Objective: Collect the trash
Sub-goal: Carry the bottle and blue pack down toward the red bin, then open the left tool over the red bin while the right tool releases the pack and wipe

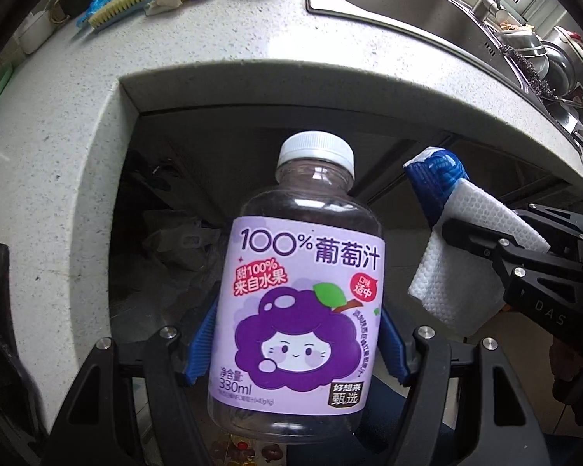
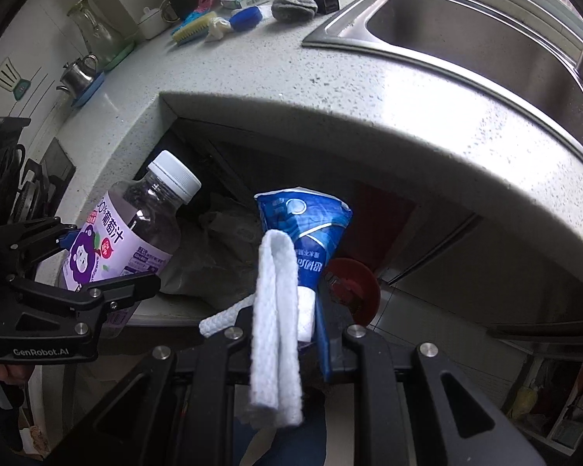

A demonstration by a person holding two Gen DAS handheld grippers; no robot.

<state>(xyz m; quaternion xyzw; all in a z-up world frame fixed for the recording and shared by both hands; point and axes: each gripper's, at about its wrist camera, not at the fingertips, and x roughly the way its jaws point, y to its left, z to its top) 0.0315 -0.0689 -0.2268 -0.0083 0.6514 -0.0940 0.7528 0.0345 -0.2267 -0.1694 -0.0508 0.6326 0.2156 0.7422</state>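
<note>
The left gripper [image 1: 295,334] holds a grape juice bottle [image 1: 303,291] between its blue fingers [image 1: 202,343]. The right gripper [image 2: 291,334] pinches a blue packet [image 2: 311,233] and white cloth [image 2: 276,330], both past the tabletop [image 2: 369,116] edge.

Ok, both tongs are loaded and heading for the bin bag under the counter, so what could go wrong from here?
1. The white cloth hangs loose beside the blue wrapper in the right tongs; it may slip out early.
2. The grape juice bottle is gripped low by the left tongs; it could tip.
3. The counter edge overhangs the grey bag.
</note>
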